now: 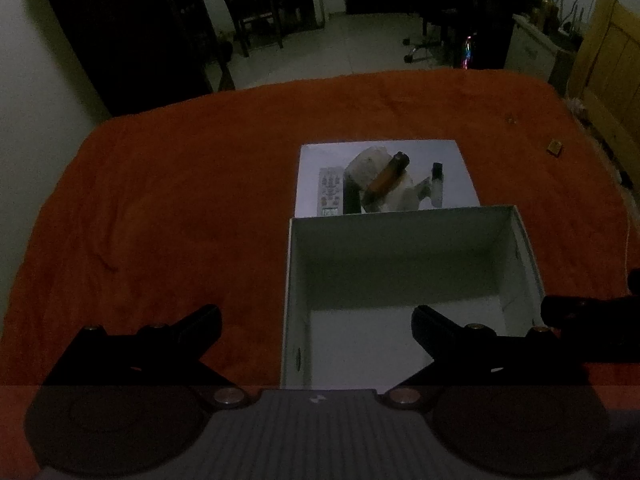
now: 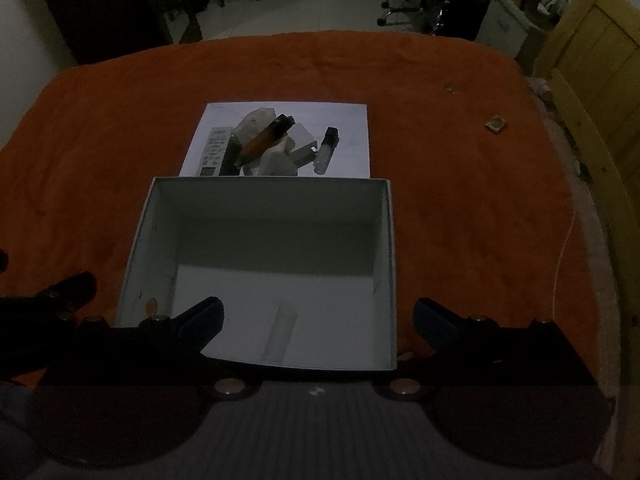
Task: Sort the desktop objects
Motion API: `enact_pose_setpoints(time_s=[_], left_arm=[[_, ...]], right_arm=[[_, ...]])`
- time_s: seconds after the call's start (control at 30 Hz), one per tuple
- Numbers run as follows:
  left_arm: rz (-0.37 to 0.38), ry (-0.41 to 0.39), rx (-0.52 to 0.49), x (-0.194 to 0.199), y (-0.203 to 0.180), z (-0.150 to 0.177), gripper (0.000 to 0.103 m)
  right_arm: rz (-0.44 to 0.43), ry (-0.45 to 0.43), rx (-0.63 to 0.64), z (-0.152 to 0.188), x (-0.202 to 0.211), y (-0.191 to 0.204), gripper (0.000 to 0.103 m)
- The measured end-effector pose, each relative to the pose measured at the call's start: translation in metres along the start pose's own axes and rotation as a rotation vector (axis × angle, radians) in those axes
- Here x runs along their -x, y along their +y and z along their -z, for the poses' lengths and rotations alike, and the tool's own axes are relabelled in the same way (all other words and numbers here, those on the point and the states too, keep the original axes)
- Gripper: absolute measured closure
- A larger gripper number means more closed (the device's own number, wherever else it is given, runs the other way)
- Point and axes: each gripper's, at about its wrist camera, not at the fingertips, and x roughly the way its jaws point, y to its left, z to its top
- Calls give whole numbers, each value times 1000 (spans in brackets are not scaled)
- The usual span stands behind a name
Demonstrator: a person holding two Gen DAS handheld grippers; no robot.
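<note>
A white open box (image 1: 296, 280) (image 2: 390, 240) stands on the orange cloth, and a pale clear tube (image 2: 280, 330) lies on its floor. Beyond it, a white sheet (image 1: 460, 168) (image 2: 352, 128) carries a pile: a grey remote (image 1: 330, 190) (image 2: 214, 148), an amber bottle with a dark cap (image 1: 388, 178) (image 2: 264, 138), crumpled white pieces (image 1: 366, 164) (image 2: 256, 120) and a clear vial with a black cap (image 1: 437, 182) (image 2: 327, 150). My left gripper (image 1: 316, 320) is open over the box's near left wall. My right gripper (image 2: 318, 316) is open above the box's near edge. Neither holds anything.
The orange cloth (image 1: 160, 200) (image 2: 460, 200) covers the table. A small brown square item (image 1: 555, 146) (image 2: 496, 123) and a tiny item (image 2: 451, 89) lie at the far right. A yellow wooden panel (image 2: 592, 80) stands at the right edge. Chairs stand on the floor beyond.
</note>
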Motion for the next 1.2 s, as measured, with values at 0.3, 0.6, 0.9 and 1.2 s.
enact_pose_setpoints(time_s=[0.3, 0.6, 0.9, 1.2], left_arm=[[-1, 30, 19, -5, 3, -3, 1], [-5, 118, 1, -23, 6, -15, 1], [-18, 163, -48, -29, 1, -29, 1], [-25, 152, -60, -41, -2, -58, 1]], right_arm=[[-16, 45, -26, -3, -5, -5, 0], [2, 91, -17, -10, -14, -10, 0], [-11, 100, -30, -27, -21, -18, 0], [-13, 91, -23, -56, -27, -20, 0]])
